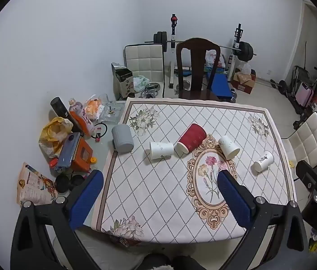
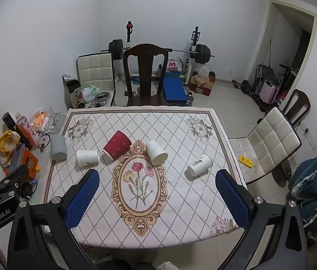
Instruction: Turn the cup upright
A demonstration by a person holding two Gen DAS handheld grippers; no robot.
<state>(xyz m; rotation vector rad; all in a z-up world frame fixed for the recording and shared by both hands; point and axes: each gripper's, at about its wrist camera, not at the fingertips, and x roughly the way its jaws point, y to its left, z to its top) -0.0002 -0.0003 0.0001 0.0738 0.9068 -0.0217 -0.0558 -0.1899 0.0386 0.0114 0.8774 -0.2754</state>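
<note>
Several cups lie on their sides on the patterned tablecloth point(image 1: 158, 202): a grey cup point(image 1: 122, 138) at the left edge, a white cup point(image 1: 161, 149), a red ribbed cup point(image 1: 191, 137), a second white cup point(image 1: 228, 146) and a white cup with black writing point(image 1: 263, 160). The right wrist view shows the same row: grey point(image 2: 58, 147), white point(image 2: 88, 157), red point(image 2: 116, 145), white point(image 2: 156, 152), lettered point(image 2: 199, 164). My left gripper point(image 1: 160, 180) is open and empty, well short of the cups. My right gripper point(image 2: 157, 180) is open and empty, near the lettered cup.
Clutter sits on the bare table strip at the left: bottles, an orange box point(image 1: 80, 155), bags, a leaflet point(image 1: 34, 185). A dark wooden chair point(image 1: 198, 67) stands at the far side, a white padded chair point(image 2: 271, 141) at the right. Weight bench behind.
</note>
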